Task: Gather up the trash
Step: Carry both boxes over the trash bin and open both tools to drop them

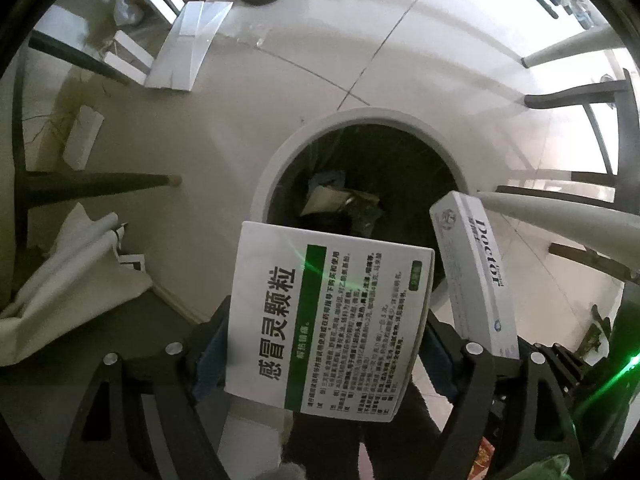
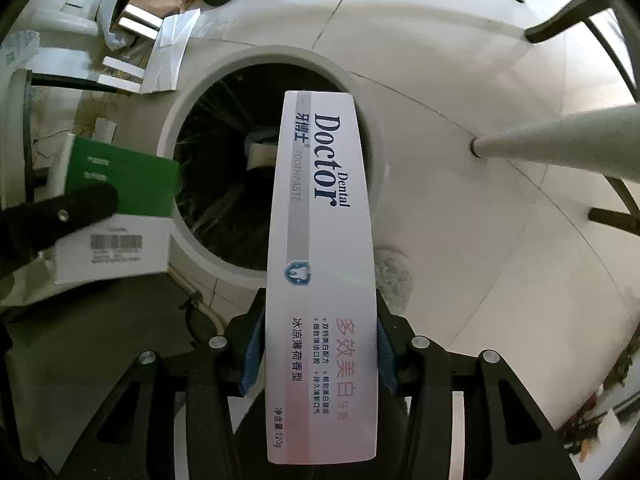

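Trash here means two cartons, each already lifted and held over the bin, whose round white rim fills the middle of both views. The left tongs are closed partway onto the wide medicine box, white with a green band, sitting at lower centre of the left wrist view with its far edge just over the bin's opening. The right tongs are clamped on the sides of the long toothpaste box, which runs up the middle of the right wrist view and points into the dark, liner-clad mouth. Some rubbish already lies at the bottom, though what it is I cannot make out in the gloom. So pickup looks done for these two, and the drop is what remains. Flattened white packaging on the floor at upper left may be left to gather afterwards.
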### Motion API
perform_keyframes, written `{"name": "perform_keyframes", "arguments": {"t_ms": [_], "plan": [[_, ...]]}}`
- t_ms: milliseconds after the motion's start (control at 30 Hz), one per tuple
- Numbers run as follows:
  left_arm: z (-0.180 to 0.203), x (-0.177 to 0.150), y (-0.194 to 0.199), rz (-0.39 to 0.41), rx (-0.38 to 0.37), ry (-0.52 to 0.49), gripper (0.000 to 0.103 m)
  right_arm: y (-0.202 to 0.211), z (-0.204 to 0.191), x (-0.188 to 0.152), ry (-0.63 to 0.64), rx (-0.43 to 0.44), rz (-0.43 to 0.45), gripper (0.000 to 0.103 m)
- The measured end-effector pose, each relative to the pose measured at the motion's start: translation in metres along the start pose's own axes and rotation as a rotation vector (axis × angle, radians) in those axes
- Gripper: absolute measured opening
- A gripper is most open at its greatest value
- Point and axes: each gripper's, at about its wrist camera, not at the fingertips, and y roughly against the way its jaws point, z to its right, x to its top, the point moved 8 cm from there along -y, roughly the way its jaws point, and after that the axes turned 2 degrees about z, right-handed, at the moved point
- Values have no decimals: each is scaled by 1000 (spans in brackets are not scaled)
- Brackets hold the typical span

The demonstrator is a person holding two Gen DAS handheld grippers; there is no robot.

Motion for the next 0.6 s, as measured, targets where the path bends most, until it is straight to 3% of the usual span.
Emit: {"name": "perform_keyframes", "arguments": {"t_ms": [67, 133, 200, 367, 600], "plan": [[-4, 0, 1, 1, 13, 5, 103, -4, -2, 4, 2, -1, -1, 52], [-9, 0, 5, 11, 32, 11, 103, -5, -3, 8, -1, -16, 7, 88], [-13, 0, 11, 28, 48, 14, 103, -4, -5, 12, -17, -21, 25, 103], [-23, -5, 34, 106, 116, 0, 103, 10, -4, 16, -37, -77, 74, 103], [-35, -26, 58, 123, 157, 10, 103, 34, -6, 9, -54, -107, 104, 103]]}}
